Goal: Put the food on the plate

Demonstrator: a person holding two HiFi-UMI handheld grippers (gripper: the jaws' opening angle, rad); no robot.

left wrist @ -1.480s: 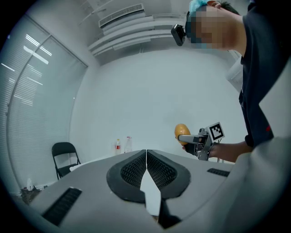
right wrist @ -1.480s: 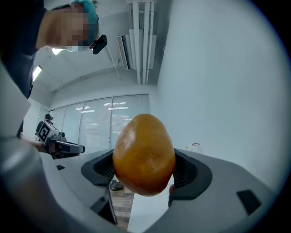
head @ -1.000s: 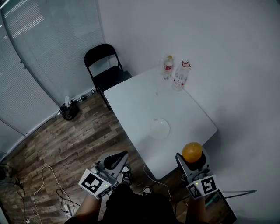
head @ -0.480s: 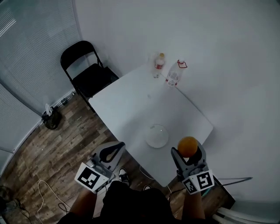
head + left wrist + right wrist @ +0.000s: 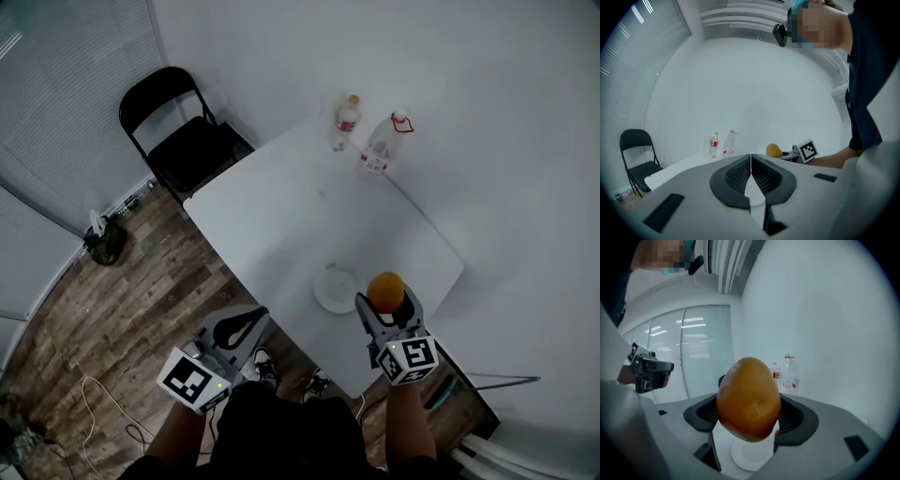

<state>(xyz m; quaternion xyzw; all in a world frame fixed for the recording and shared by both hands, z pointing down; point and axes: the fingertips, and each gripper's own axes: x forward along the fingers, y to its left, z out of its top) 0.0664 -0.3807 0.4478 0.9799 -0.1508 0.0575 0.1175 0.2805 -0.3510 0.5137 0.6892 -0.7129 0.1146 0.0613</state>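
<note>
My right gripper [image 5: 386,298] is shut on an orange, egg-shaped fruit [image 5: 385,291], held above the near right part of the white table [image 5: 281,216]. The same fruit [image 5: 748,399] fills the middle of the right gripper view, clamped between the black pads. A small white plate [image 5: 336,288] lies on the table just left of the fruit; the plate [image 5: 749,454] shows below it in the right gripper view. My left gripper [image 5: 234,329] hangs off the table's near edge over the floor, its jaws [image 5: 751,178] pressed together with nothing between them.
Two plastic bottles [image 5: 348,121] [image 5: 381,148] stand at the table's far corner against the white wall. A black folding chair [image 5: 183,141] sits left of the table on the wooden floor. A dark bag [image 5: 101,241] and cables lie on the floor at left.
My right gripper has carried the fruit leftward, from over the table's right edge to just beside the plate. The head view has shifted, and the left gripper stays low, off the table.
</note>
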